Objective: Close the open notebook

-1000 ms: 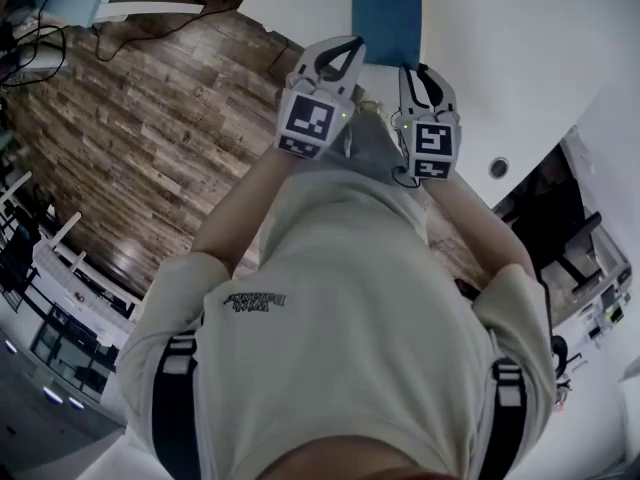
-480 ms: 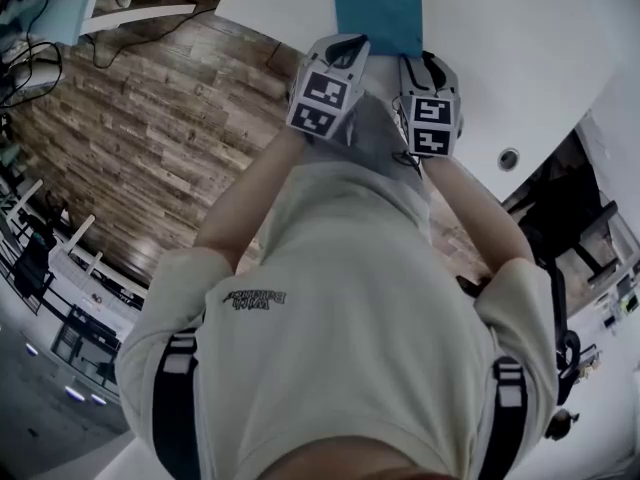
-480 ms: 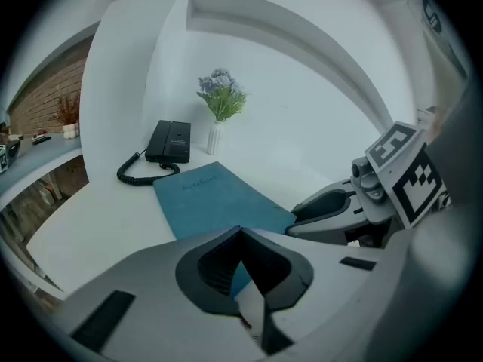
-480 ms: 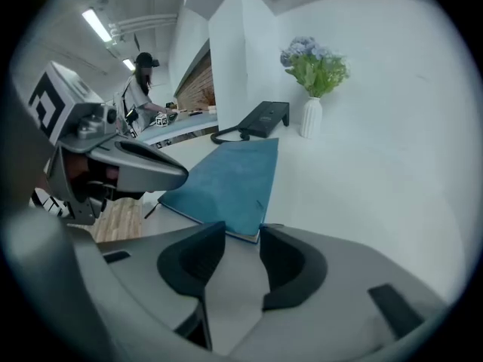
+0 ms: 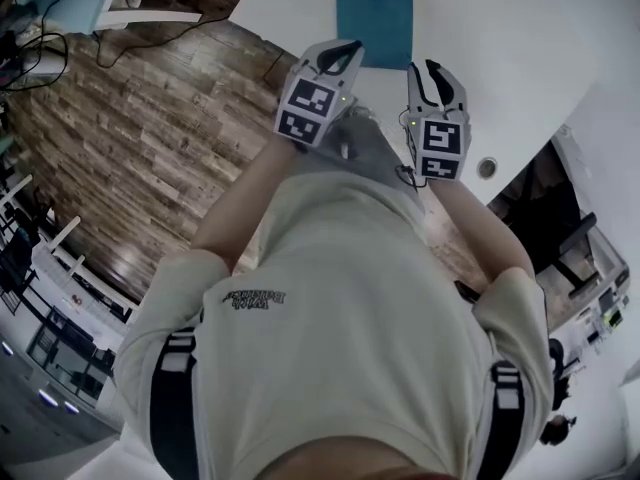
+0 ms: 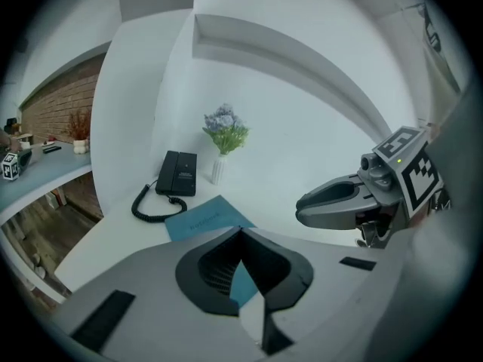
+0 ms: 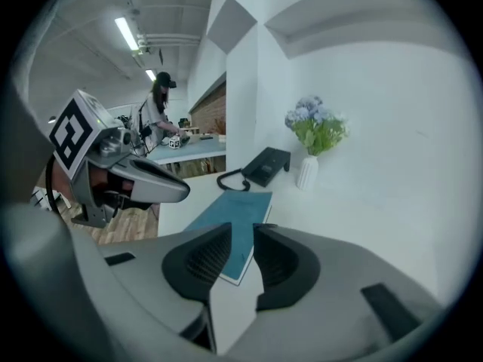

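The notebook [image 5: 375, 23] lies closed on the white table [image 5: 520, 58], blue cover up; it also shows in the left gripper view [image 6: 207, 219] and the right gripper view [image 7: 230, 221]. My left gripper [image 5: 345, 50] hovers just short of its near edge, jaw tips together and nothing held [image 6: 241, 236]. My right gripper [image 5: 435, 76] hangs beside it to the right, jaws closing with a narrow gap and nothing between them [image 7: 243, 236]. Each gripper sees the other: the right gripper [image 6: 339, 202] and the left gripper [image 7: 151, 187].
A black telephone [image 6: 177, 173] with a coiled cord and a white vase of flowers [image 6: 220, 164] stand beyond the notebook by the wall. A round grommet [image 5: 487, 168] sits in the table at the right. Wooden floor [image 5: 150, 118] lies left. A person [image 7: 158, 119] works at a far desk.
Both grippers have drawn back from the notebook's near edge toward the person. The whole blue cover now shows beyond them.
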A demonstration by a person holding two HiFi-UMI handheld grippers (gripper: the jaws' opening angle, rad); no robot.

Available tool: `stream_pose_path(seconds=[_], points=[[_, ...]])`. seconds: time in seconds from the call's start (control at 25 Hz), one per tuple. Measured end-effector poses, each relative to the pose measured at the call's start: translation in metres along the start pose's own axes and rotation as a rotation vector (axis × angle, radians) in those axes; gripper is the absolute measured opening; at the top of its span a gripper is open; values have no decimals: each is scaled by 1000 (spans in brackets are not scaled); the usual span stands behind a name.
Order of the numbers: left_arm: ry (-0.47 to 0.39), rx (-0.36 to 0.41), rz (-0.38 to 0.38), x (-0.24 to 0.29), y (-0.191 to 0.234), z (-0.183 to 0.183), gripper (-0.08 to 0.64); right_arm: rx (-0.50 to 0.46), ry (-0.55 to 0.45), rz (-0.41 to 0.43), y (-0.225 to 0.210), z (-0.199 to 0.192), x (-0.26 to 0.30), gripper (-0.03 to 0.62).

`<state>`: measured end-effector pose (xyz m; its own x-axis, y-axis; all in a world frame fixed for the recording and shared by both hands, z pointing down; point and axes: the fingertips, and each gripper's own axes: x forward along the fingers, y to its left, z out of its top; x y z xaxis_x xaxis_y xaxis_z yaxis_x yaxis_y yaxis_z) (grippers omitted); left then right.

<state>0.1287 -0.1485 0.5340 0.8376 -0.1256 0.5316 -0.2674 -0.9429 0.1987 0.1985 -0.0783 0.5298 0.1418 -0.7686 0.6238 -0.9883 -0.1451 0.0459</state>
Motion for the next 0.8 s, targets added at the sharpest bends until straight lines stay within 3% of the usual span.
stream_pose_path(seconds=[0.24,0.4,0.48,0.8], points=[[-69,11,22,-29,-18,38,14,-120,-133,10,0,48,-30,58],[-108,24,36,-53,-33,59,14,-106,-177,34,5,64,-51,55],[-132,18,45,-62,-37,70,14,-103,-210,51,8,72,-61,8],[-249,50,66,-104,-59,110,14,-82,-348,143,36,106,-97,6]])
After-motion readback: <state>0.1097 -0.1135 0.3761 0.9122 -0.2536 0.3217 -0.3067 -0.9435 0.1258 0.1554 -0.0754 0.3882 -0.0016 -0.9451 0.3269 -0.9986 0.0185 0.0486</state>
